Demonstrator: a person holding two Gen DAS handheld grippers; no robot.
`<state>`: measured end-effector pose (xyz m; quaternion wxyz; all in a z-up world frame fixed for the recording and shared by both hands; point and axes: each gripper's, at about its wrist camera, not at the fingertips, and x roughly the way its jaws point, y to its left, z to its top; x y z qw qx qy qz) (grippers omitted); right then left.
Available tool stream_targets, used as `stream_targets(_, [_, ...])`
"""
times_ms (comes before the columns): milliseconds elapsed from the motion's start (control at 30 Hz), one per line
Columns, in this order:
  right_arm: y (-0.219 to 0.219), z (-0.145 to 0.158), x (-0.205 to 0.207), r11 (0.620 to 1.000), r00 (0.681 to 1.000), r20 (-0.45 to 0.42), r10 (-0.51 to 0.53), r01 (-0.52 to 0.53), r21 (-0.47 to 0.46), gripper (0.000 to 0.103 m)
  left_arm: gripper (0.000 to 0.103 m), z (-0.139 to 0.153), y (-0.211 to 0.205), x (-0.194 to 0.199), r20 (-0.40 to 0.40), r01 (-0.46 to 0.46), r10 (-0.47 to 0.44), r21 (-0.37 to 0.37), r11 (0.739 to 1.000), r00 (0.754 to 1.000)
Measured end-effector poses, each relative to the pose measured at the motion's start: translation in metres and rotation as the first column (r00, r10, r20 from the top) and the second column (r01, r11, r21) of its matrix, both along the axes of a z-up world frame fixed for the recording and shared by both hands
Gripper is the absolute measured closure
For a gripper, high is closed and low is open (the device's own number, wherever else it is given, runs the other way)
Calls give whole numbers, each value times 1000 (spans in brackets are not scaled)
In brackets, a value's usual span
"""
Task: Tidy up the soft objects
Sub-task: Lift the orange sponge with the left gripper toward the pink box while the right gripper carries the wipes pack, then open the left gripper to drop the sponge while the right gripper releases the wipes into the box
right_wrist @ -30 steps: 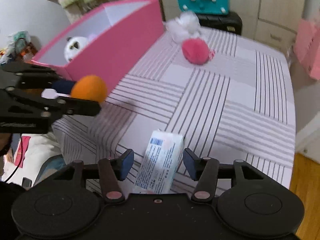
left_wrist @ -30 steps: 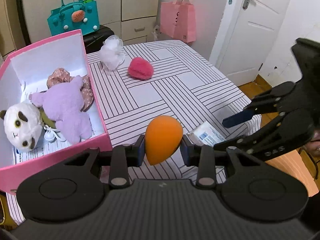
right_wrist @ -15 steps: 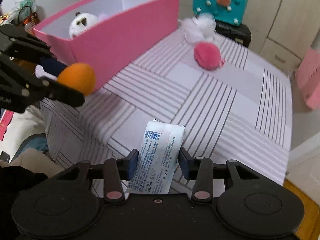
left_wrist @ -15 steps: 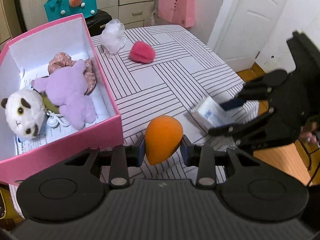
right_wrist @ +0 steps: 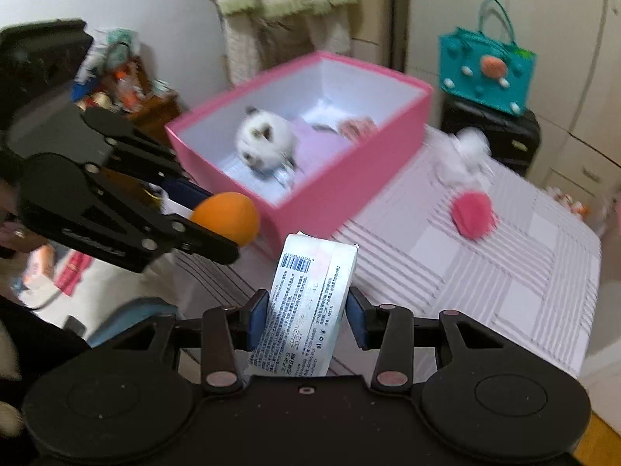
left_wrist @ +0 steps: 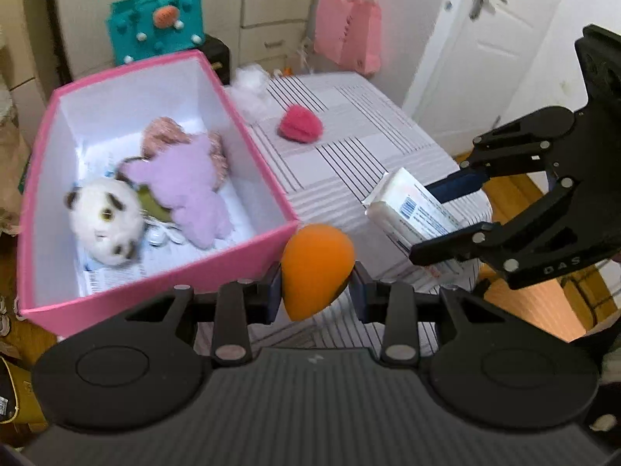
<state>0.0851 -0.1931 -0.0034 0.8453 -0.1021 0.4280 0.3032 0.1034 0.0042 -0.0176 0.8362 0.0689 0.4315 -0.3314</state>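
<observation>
Orange sponge and tissue pack both clamped, both off the striped tablecloth.

Left gripper squeezes the sponge just beside the pink box's near corner. Right gripper pinches the pack, pads pressing its sides. Panda toy and purple plush lie inside the box; pink puff rests on the cloth.

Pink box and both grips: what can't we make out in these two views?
- Pink box floor, left wrist view: partly covered by the panda plush and purple plush.
- Tissue pack print, right wrist view: too small and blurred to read.
- Orange sponge lower tip, left wrist view: hidden behind the left gripper.
- White pouf, right wrist view: motion-blurred.
</observation>
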Motion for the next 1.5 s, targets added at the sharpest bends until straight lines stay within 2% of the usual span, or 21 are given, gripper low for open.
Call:
stream_targets(233, [28, 29, 31, 995, 996, 71, 61, -67, 74, 55, 68, 18, 40, 21, 72, -119, 121, -29, 992, 990])
stream_targets(433, [52, 28, 97, 986, 998, 27, 49, -53, 161, 55, 68, 18, 55, 57, 156, -215, 216, -18, 976, 964])
stream_targets(533, [65, 26, 131, 984, 999, 13, 47, -48, 171, 55, 68, 13, 57, 86, 159, -248, 247, -9, 969, 956])
stream_targets(733, [88, 5, 195, 995, 999, -34, 18, -14, 103, 55, 68, 0, 54, 153, 138, -316, 306, 59, 947, 942])
stream_targets(867, [101, -13, 225, 998, 994, -94, 57, -53, 43, 55, 68, -12, 52, 195, 111, -328, 315, 124, 936, 942])
stream_targets(967, [108, -24, 243, 998, 992, -110, 59, -59, 3, 54, 68, -18, 56, 215, 64, -344, 339, 119, 931, 939])
stream_targets(1167, [115, -42, 266, 998, 986, -150, 68, -69, -3, 52, 64, -22, 58, 238, 50, -368, 365, 110, 923, 930])
stream_targets(1233, [112, -43, 269, 999, 988, -144, 52, -52, 0, 52, 52, -22, 57, 239, 60, -375, 371, 123, 919, 927])
stream_targets(1333, [104, -37, 263, 999, 991, -125, 39, -36, 29, 50, 47, -21, 58, 233, 106, -394, 382, 128, 910, 918])
stream_targets(1500, [84, -15, 237, 998, 998, -59, 17, -13, 64, 50, 41, -10, 65, 212, 102, -364, 354, 104, 925, 930])
